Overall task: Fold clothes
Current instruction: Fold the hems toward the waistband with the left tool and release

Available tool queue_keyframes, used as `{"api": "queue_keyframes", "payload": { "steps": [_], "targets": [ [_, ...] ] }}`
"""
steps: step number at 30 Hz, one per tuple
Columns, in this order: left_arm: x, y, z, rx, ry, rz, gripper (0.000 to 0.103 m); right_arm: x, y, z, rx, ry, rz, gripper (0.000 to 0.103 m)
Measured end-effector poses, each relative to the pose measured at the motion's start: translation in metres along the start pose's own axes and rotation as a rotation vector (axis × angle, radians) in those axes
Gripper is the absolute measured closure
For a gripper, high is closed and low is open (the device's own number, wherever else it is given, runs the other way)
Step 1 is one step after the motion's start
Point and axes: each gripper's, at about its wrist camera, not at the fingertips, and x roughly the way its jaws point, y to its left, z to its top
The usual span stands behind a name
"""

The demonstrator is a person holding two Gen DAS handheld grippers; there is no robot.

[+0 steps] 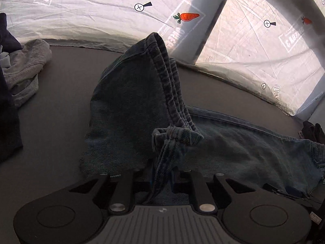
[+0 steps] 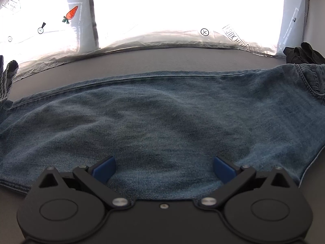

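Blue denim jeans [image 2: 162, 109] spread flat on grey tabletop [image 2: 162, 59]; hem end lifted, pinched between closed left gripper [image 1: 160, 174]. Right gripper [image 2: 164, 168] spread wide above denim, gripping nothing.

Grey tabletop [image 1: 61, 101], translucent plastic sheet [image 1: 101, 16] w/ carrot sticker [image 1: 186, 17] behind.

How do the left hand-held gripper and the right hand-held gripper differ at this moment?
The left hand-held gripper is closed on a bunched jeans hem, lifting it; the right hand-held gripper stands wide open and holds nothing. The left's pads are hidden by denim; the right's blue pads show. Both are over the jeans.
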Motion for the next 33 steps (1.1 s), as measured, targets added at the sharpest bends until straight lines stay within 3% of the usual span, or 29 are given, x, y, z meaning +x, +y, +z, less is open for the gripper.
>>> {"api": "queue_keyframes", "payload": {
  "steps": [1, 3, 5, 7, 10, 13, 16, 19, 21, 23, 25, 27, 30, 33],
  "targets": [
    [0.007, -0.003, -0.005, 0.03, 0.039, 0.003, 0.078, 0.0, 0.0, 0.0, 0.001, 0.002, 0.0, 0.0],
    [0.008, -0.009, -0.011, 0.076, 0.028, 0.009, 0.074, -0.001, 0.0, 0.001, 0.002, 0.011, 0.001, 0.0],
    [0.005, -0.004, -0.008, 0.037, 0.032, -0.039, 0.055, -0.001, 0.0, 0.003, 0.006, 0.027, 0.003, 0.0],
    [0.001, 0.002, -0.003, -0.014, 0.033, -0.089, 0.046, 0.0, -0.001, 0.007, 0.009, 0.054, 0.004, 0.0],
    [-0.009, 0.011, 0.002, -0.076, 0.01, -0.129, 0.04, 0.003, -0.003, 0.016, 0.021, 0.11, 0.011, 0.0],
    [-0.021, 0.023, 0.006, -0.126, -0.036, -0.11, 0.033, 0.003, -0.012, 0.025, 0.098, 0.147, 0.062, 0.0],
    [-0.028, 0.041, 0.011, -0.2, -0.068, -0.03, 0.033, -0.003, -0.026, 0.03, 0.254, 0.133, 0.171, 0.005],
    [-0.024, 0.061, 0.011, -0.239, -0.055, 0.059, 0.033, -0.003, -0.035, 0.035, 0.412, 0.144, 0.294, 0.025],
    [-0.019, 0.07, 0.009, -0.257, -0.023, 0.088, 0.033, 0.003, -0.038, 0.037, 0.52, 0.169, 0.409, 0.051],
    [-0.014, 0.076, 0.004, -0.26, 0.008, 0.107, 0.033, 0.01, -0.035, 0.037, 0.617, 0.204, 0.533, 0.062],
    [-0.008, 0.078, -0.001, -0.26, 0.028, 0.107, 0.033, 0.02, -0.025, 0.038, 0.687, 0.249, 0.655, 0.064],
    [-0.002, 0.079, -0.004, -0.269, 0.045, 0.095, 0.033, 0.028, -0.009, 0.042, 0.68, 0.303, 0.719, 0.065],
    [0.001, 0.08, -0.004, -0.259, 0.046, 0.082, 0.03, 0.043, 0.028, 0.05, 0.585, 0.395, 0.764, 0.061],
    [0.002, 0.08, -0.004, -0.232, 0.049, 0.071, 0.027, 0.052, 0.062, 0.057, 0.47, 0.448, 0.775, 0.05]
  ]
}}
